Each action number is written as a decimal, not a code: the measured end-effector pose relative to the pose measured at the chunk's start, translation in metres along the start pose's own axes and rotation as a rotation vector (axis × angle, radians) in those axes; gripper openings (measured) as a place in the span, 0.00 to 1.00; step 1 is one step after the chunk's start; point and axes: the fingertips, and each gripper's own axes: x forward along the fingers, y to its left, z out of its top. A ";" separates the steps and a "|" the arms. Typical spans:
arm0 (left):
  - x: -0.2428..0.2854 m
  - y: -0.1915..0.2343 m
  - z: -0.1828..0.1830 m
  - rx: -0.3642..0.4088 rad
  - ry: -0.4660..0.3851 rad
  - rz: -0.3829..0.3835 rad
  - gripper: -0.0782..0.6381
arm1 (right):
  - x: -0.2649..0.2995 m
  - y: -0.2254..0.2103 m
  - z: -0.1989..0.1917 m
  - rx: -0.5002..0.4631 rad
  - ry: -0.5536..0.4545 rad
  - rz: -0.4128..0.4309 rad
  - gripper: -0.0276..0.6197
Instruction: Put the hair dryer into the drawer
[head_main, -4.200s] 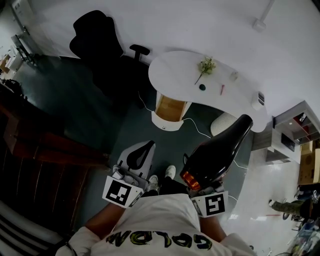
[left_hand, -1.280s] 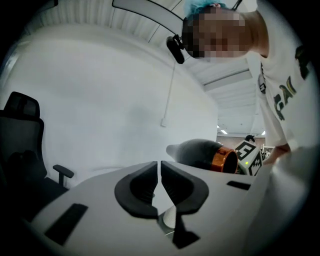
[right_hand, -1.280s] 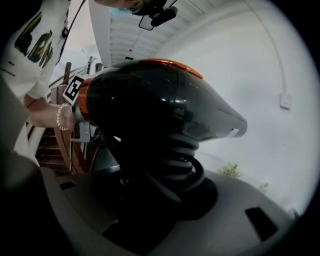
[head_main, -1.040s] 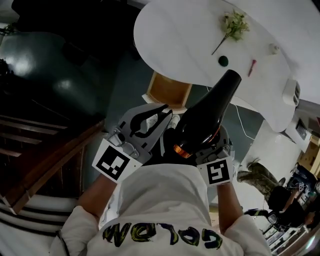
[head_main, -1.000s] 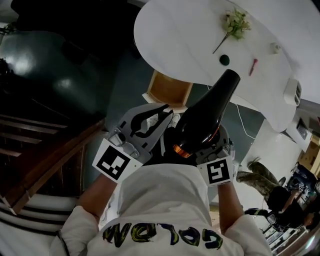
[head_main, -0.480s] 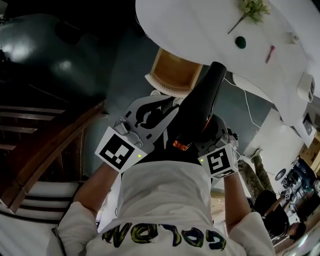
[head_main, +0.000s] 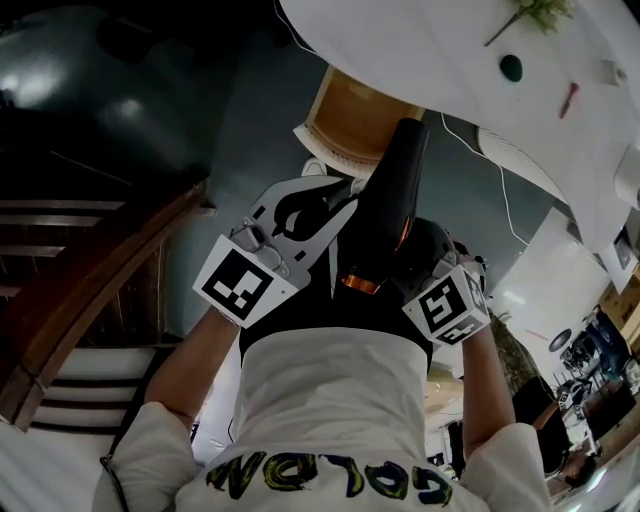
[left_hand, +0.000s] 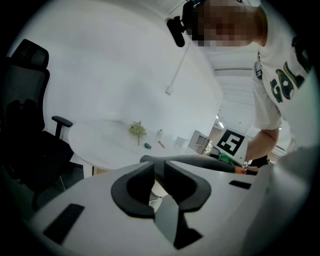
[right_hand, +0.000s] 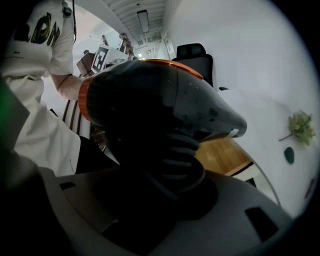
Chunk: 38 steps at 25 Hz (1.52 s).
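Black dryer (head_main: 388, 205) held at centre, nozzle to 12 o'clock, tip overlapping front rim of open wooden drawer (head_main: 345, 110).
Ribbed handle pinched in right gripper (right_hand: 160, 197); orange ring at dryer's rear, toward 6 o'clock. At 9 o'clock of dryer, just beside it, left gripper (left_hand: 159, 175), jaws pressed together on nothing. Drawer under white table (head_main: 440, 50). Black square marker on each cube; yellow-edged capitals on shirt (head_main: 330, 420) at 6 o'clock, upside down, not surely readable.
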 end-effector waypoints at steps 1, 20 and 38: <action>0.000 0.002 -0.005 -0.007 0.006 0.000 0.21 | 0.003 0.000 -0.002 0.003 0.014 0.017 0.40; 0.038 0.049 -0.060 -0.014 0.108 -0.001 0.20 | 0.056 -0.045 -0.042 -0.019 0.256 0.174 0.40; 0.060 0.103 -0.088 -0.067 0.229 -0.020 0.21 | 0.100 -0.104 -0.043 -0.009 0.369 0.159 0.40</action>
